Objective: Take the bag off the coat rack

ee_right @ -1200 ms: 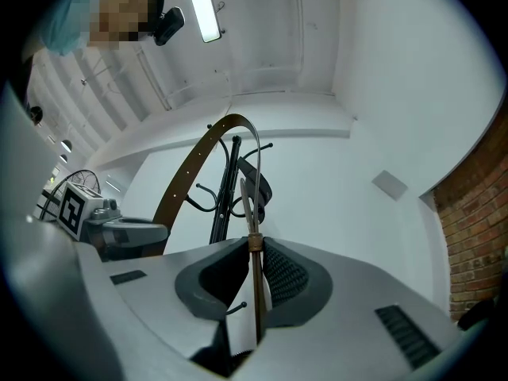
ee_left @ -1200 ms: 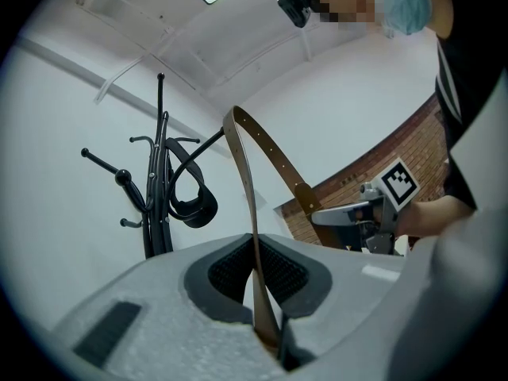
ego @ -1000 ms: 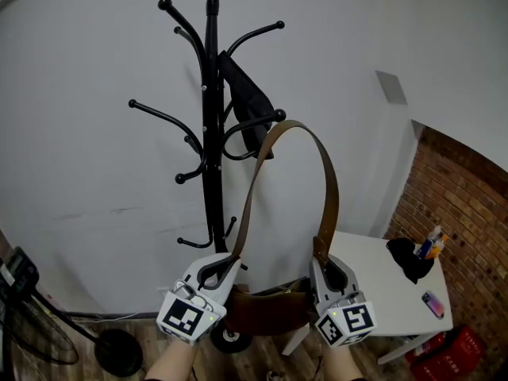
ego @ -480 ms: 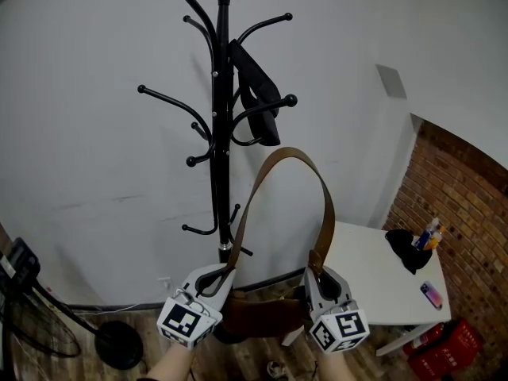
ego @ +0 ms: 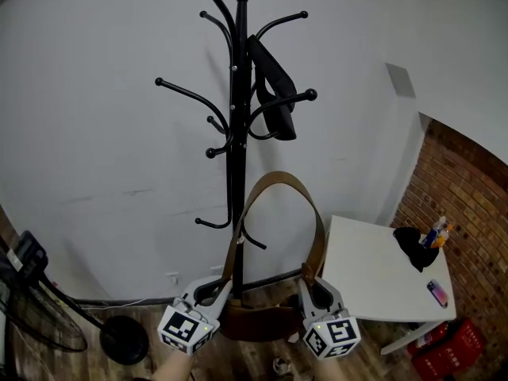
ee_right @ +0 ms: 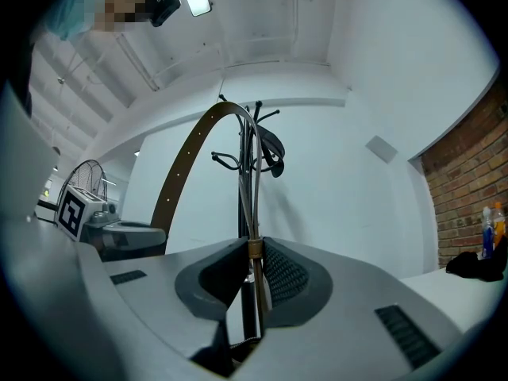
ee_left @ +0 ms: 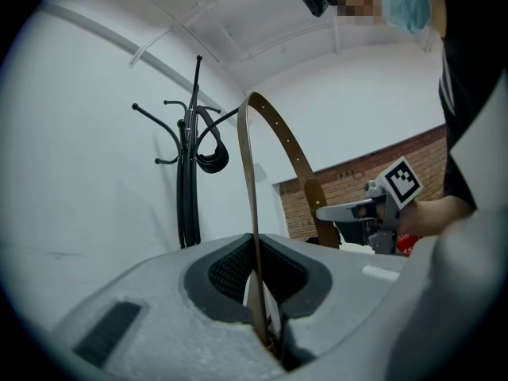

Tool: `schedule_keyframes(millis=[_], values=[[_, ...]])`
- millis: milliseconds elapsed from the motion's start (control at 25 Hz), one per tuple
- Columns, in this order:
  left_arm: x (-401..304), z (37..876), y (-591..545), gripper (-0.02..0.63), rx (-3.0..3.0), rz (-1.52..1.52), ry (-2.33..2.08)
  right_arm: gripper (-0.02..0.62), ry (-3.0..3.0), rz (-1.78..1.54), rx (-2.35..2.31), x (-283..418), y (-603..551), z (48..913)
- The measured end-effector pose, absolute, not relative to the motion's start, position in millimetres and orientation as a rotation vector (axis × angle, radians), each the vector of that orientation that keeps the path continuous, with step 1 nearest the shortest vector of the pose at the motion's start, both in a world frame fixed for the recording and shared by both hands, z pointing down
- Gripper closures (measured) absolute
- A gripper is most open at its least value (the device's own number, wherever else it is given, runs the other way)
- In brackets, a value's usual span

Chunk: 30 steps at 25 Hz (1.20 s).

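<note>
Coat rack [ego: 236, 133] is standing tall and black against the white wall [ego: 103, 133], with a dark item [ego: 274, 94] hanging on an upper hook. To its right a white table [ego: 373, 280] is carrying a black cloth [ego: 413, 246], a small bottle [ego: 439, 230] and a phone [ego: 436, 293]. The brown bag [ego: 255, 321] is hanging low in front of the rack's foot, between the two grippers. Its strap [ego: 274, 182] is rising from them as an upright arch, and the top is lying well below the upper hooks, so the bag seems to be already off its hook. One low peg [ego: 255, 240] is showing through the loop, and I cannot tell if it is behind the strap or inside it. The coming move is depending on this: a pull toward the person, away from the pole, with both hands equally near. The left gripper [ego: 214, 290] is pinching the left side of the strap edge-on, jaws pressed nearly together on the thin leather. The right gripper [ego: 313, 288] is clamping the right side at a brass-coloured fitting, jaws a little wider. A red crate [ego: 438, 361] is sitting beside the table – what is in it, and in the bag, is not showing.
</note>
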<state>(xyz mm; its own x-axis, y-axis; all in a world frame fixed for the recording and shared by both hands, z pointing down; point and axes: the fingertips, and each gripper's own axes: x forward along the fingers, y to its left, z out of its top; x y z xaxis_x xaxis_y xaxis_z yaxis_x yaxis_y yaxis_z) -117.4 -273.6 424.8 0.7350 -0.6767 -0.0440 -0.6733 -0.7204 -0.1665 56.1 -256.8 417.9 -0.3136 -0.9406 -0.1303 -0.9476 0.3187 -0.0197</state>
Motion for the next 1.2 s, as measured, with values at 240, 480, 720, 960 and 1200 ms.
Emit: schedule_keyframes(millis=[240,480,720,960,1200], values=[[-149,444,-269,0.586,-2.774,-0.013,1.189,0.540,2.505,0.025,-1.738,29,-255,441],[-175,460,-264,0.586,-2.774,-0.023,1.273,0.540,2.558,-0.031,-1.697,2,-256,460],[-194,471,-259,0.586,-2.772,-0.035,1.342,0.540,2.608,-0.071,-1.657,-18,-256,471],[-208,480,-254,0.586,-2.775,-0.045,1.394,0.541,2.652,-0.094,-1.625,-34,-257,477],[-215,486,-251,0.586,-2.777,-0.048,1.423,0.541,2.665,-0.108,-1.617,-41,-257,480]])
